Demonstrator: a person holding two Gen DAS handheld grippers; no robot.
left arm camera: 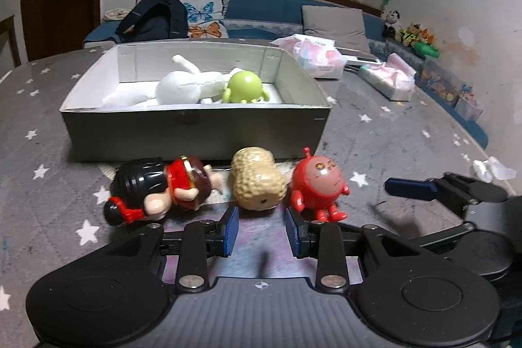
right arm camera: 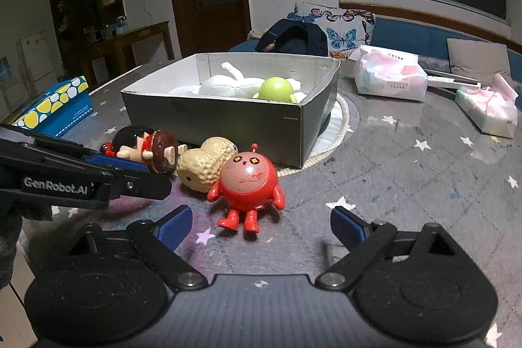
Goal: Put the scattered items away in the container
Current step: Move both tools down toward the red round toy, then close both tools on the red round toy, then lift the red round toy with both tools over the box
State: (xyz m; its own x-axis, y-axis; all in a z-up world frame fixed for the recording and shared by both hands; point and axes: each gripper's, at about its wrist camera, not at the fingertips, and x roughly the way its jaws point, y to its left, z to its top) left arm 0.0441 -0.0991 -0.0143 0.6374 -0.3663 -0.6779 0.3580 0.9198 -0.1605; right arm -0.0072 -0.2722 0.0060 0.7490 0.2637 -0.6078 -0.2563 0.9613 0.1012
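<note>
A grey cardboard box [left arm camera: 195, 126] [right arm camera: 235, 123] holds a white plush toy [left arm camera: 182, 87] and a green round toy [left arm camera: 244, 87]. In front of it lie a black-haired doll in red [left arm camera: 156, 188] [right arm camera: 143, 145], a tan peanut toy [left arm camera: 257, 181] [right arm camera: 204, 167] and a red round robot toy [left arm camera: 318, 185] [right arm camera: 249, 185]. My left gripper [left arm camera: 261, 230] is open and empty, just short of the peanut toy. My right gripper [right arm camera: 261, 224] is open wide and empty, just short of the red robot toy. The left gripper shows in the right wrist view [right arm camera: 107, 165] beside the doll.
Tissue packs [left arm camera: 319, 54] [right arm camera: 390, 77] [right arm camera: 489, 110] lie on the grey star-patterned table beyond the box. A blue and yellow box [right arm camera: 55, 106] stands at the left. A crumpled tissue [left arm camera: 492, 170] lies at the right. A sofa with cushions and a dark bag [left arm camera: 153, 20] is behind.
</note>
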